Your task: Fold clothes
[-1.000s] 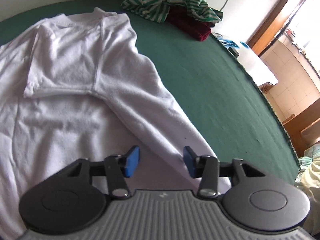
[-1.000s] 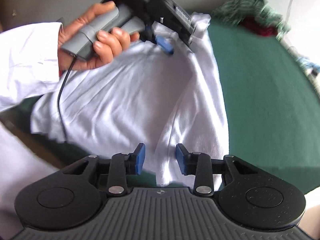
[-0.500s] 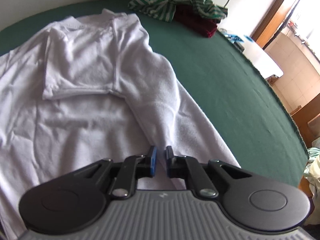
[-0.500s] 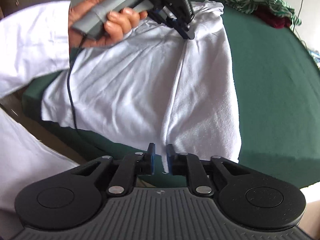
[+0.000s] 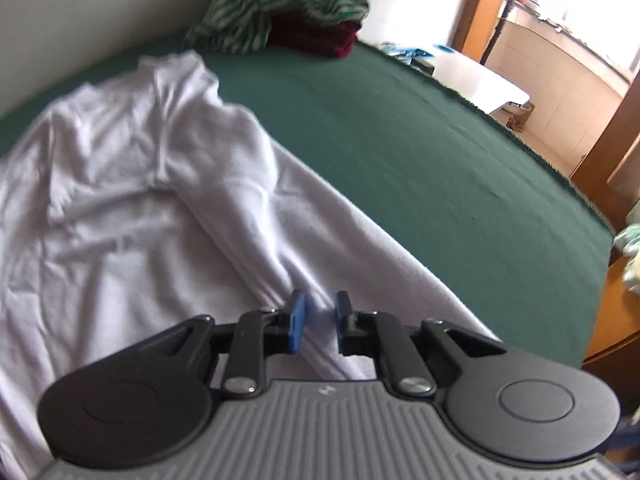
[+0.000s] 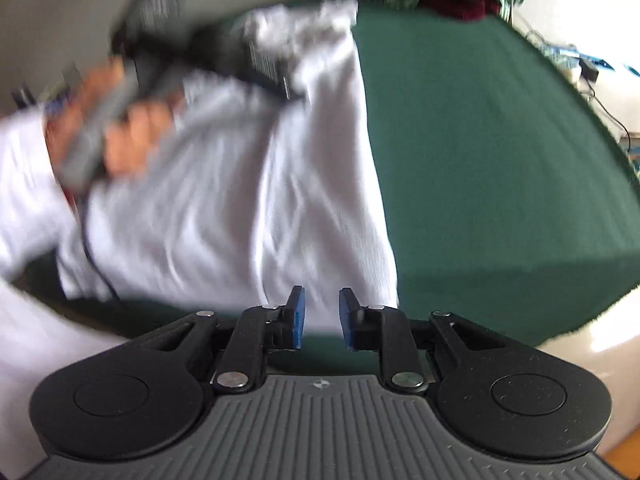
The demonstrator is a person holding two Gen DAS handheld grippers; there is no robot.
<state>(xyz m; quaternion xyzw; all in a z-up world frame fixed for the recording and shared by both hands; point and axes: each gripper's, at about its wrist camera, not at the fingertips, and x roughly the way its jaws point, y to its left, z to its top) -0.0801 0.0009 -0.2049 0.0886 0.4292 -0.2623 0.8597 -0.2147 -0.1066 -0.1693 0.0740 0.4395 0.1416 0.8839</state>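
Left gripper (image 5: 318,320), the black two-finger one with blue pads, is tipped down over the near part of a white cotton T-shirt (image 5: 132,216). Its jaws are opening, only a narrow gap so far, with a ridge of the white cloth showing right in that gap. Can't tell whether the pads actually press on the fabric.

Right gripper (image 6: 321,318) is the same model, and it sits at the shirt's near edge by the table's edge. Its jaws are opening too, a bit wider than the other pair, and the shirt's hem sits right in line with the gap. Can't say if it's pinched.

From the right wrist view you also get the person's left hand (image 6: 116,136) wrapped around a grey handle, white sleeve (image 6: 24,184) behind it, all pretty motion-blurred, hovering over the far half of the shirt.

The shirt itself is laid out on a dark green felt-like table cover (image 5: 420,152), with one side folded in lengthwise and a short sleeve lying flat on top. Further back on the cover there's a crumpled green-and-white striped garment (image 5: 264,4) sitting on a folded dark red cloth (image 5: 320,36), well apart from the shirt.
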